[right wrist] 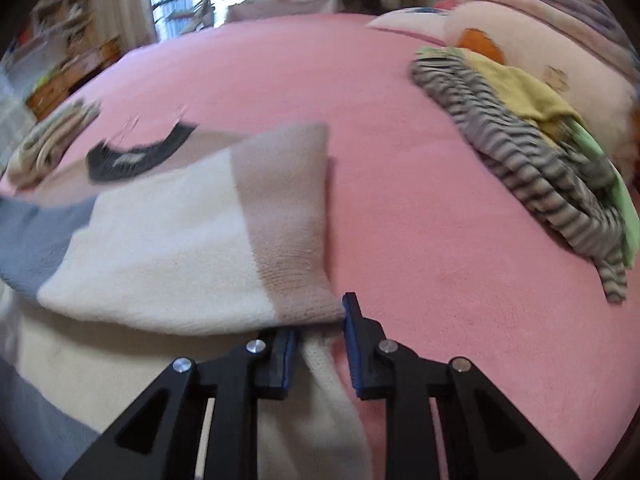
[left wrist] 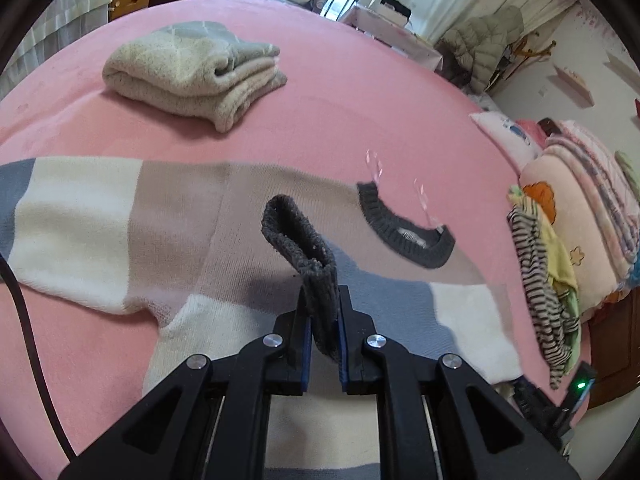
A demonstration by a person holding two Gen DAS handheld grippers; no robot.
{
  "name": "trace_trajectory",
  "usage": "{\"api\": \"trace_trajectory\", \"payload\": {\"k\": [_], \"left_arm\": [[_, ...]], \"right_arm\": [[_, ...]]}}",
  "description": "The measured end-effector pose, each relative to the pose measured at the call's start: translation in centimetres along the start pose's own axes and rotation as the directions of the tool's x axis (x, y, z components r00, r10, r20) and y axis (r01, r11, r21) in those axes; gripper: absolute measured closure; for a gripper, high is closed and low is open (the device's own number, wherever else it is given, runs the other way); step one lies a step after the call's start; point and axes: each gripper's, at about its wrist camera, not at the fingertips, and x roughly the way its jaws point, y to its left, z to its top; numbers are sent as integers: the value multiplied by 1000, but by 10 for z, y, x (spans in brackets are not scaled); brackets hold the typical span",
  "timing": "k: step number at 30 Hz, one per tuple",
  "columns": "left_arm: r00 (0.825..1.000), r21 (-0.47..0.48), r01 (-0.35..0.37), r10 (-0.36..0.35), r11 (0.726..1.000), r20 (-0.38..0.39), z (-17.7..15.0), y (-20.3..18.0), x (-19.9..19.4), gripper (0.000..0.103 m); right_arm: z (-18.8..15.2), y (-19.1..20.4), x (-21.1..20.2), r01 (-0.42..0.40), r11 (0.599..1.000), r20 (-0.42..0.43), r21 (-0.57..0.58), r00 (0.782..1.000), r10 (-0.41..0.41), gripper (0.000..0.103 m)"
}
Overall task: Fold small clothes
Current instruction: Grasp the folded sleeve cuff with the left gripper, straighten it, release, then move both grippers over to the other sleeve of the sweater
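Pink bed: sweater flat mid-bed. Left gripper clamped on dark cuff; right gripper part-open astride sleeve edge, grip unclear. Fold inward level, taut.

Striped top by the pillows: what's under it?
The striped top lies over a yellow garment and a green one, all heaped against the pillows. Anything deeper in the heap is covered.
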Motion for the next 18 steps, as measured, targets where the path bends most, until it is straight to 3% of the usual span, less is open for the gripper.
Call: {"api": "trace_trajectory", "payload": {"k": [3,6,10,13,15,18], "left_arm": [[997,20,-55,56,998,-49,-11,5,24,95],[989,19,-112,113,994,-100,-23,18,48,94],[989,2,-97,97,995,-109,-29,31,52,88],[987,19,-118,119,993,-104,-27,32,43,72],[985,38,-141,144,989,-99,-27,33,32,43],[984,43,-164,166,985,-56,-30,37,7,35]], "right_arm": [[-6,-8,4,-8,1000,-22,3,1000,8,82],[-13,-7,12,15,999,-54,-28,998,-17,74],[-16,-7,9,34,999,-51,-41,998,-36,64],[-19,-6,4,43,997,-58,-60,997,-46,59],[-22,-6,-1,57,995,-57,-84,996,-62,57],[-28,-4,-17,69,991,-34,-114,997,-73,57]]}}
